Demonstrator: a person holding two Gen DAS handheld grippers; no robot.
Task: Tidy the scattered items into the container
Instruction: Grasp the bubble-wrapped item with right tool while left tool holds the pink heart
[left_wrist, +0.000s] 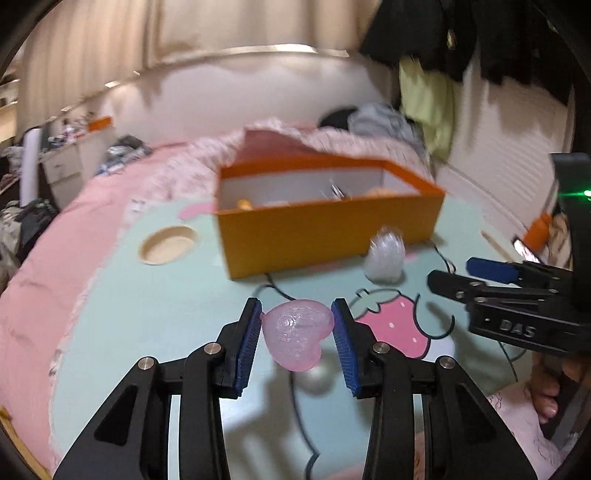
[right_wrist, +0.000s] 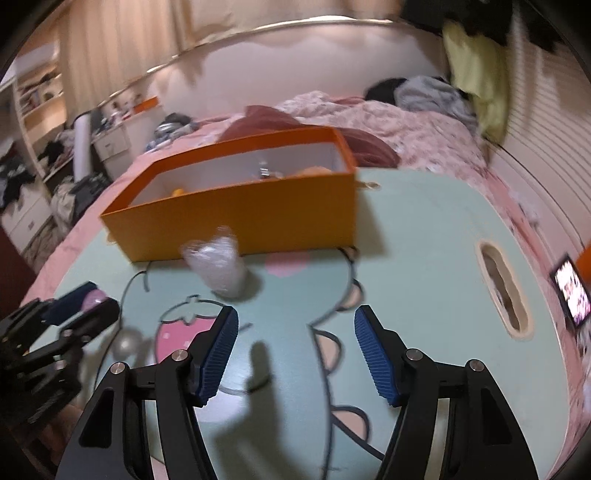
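Mint-green laminate covers the low lap table (left_wrist: 155, 317), printed with a cartoon strawberry (left_wrist: 400, 325) and set on a pink bed; it has a round cup recess (left_wrist: 168, 244) toward one end and an oval handle slot (right_wrist: 504, 291) toward the other. At its far side stands the orange rectangular cardboard box (left_wrist: 325, 236) with a white lining, open at the top, a few small items lying blurred inside. Just in front of the box, touching the tabletop, sits a crumpled clear plastic wrapper (left_wrist: 384, 260). Nearer the camera, the left gripper (left_wrist: 297, 341) clamps a translucent pink heart-shaped jelly piece (left_wrist: 297, 338) between its blue ribbed pads, carried above the table. Beneath it a small silver ball (right_wrist: 127, 343) rests on the table, beside the strawberry print. The right gripper (right_wrist: 295, 350) hangs over the cartoon print with its jaws apart and nothing between them. A lit phone screen (right_wrist: 572, 295) lies off the table's far right edge.
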